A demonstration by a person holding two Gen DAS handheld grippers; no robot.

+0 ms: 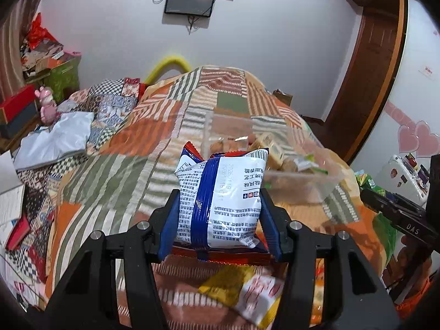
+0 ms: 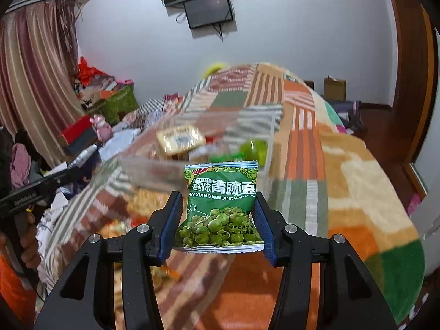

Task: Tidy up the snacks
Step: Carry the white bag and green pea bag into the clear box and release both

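My left gripper (image 1: 220,200) is shut on a white and blue snack packet (image 1: 222,198) and holds it above the patchwork bedspread (image 1: 115,181). My right gripper (image 2: 218,202) is shut on a green pea snack packet (image 2: 221,206), also held above the bed. A clear plastic box (image 1: 302,176) with several snack packets in it lies on the bed just beyond both packets; it also shows in the right wrist view (image 2: 154,169). Loose snack packets (image 1: 247,294) lie on the bed below my left gripper.
The other gripper shows at the right edge of the left view (image 1: 398,214) and at the left edge of the right view (image 2: 41,189). Clutter, boxes and a pink toy (image 1: 48,107) stand left of the bed. A wooden door (image 1: 368,63) is at the right.
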